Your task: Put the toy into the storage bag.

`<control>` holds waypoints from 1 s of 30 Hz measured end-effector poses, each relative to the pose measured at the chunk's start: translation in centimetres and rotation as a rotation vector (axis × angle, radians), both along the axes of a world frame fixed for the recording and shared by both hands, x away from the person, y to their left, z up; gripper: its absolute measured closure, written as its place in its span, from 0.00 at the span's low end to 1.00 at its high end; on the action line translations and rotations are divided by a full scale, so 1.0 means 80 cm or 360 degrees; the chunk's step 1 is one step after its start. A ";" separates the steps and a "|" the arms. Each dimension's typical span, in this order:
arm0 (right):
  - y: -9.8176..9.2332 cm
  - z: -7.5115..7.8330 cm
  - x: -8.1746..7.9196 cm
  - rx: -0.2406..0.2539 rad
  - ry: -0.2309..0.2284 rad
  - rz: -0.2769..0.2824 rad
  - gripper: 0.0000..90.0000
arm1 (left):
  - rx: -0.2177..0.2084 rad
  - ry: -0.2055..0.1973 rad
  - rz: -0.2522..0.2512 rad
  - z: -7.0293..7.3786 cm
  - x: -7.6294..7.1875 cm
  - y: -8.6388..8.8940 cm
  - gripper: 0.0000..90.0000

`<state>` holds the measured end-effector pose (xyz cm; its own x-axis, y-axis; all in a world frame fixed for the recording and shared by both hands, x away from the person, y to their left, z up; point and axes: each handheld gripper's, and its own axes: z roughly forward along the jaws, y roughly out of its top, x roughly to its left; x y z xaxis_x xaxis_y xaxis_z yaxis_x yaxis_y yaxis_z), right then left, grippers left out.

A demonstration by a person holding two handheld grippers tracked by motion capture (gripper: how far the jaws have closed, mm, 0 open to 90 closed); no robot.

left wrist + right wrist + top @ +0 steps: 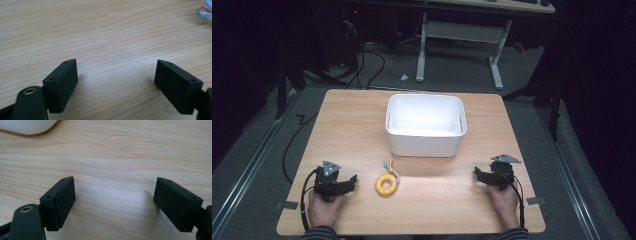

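A yellow ring toy (386, 184) with a small tuft of pale strings lies on the wooden table (347, 125), near the front and left of centre. A white rectangular bin (425, 125) stands behind it at mid-table. My left gripper (353, 181) rests on the table at the front left, a short way left of the ring, and it is open with bare wood between its jaws (116, 80). The strings' tips (205, 11) show at the top right of the left gripper view. My right gripper (477, 174) rests at the front right, open over bare wood (113, 200).
The bin's rounded corner (27, 126) shows at the top left of the right gripper view. Beyond the table stand a white desk frame (459, 45) and loose cables (362, 60) on grey carpet. A cable (304, 200) trails from the left gripper.
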<state>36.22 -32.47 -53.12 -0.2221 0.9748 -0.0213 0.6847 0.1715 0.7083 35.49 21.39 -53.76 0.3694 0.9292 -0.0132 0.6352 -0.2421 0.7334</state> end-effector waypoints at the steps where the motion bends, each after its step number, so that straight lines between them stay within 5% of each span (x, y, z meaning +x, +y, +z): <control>1: 0.000 0.000 0.000 0.0001 0.0000 0.0000 0.20 | -0.0001 0.0000 -0.0001 0.000 0.000 0.000 0.21; 30: 0.000 0.000 -0.001 0.0003 -0.0005 -0.0001 0.22 | -0.0008 0.0034 -0.0057 0.003 0.002 0.001 0.20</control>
<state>36.11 -32.44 -53.11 -0.2212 0.9750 -0.0205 0.6825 0.1698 0.7109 35.67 21.50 -53.53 0.4019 0.9153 -0.0261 0.6417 -0.2612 0.7211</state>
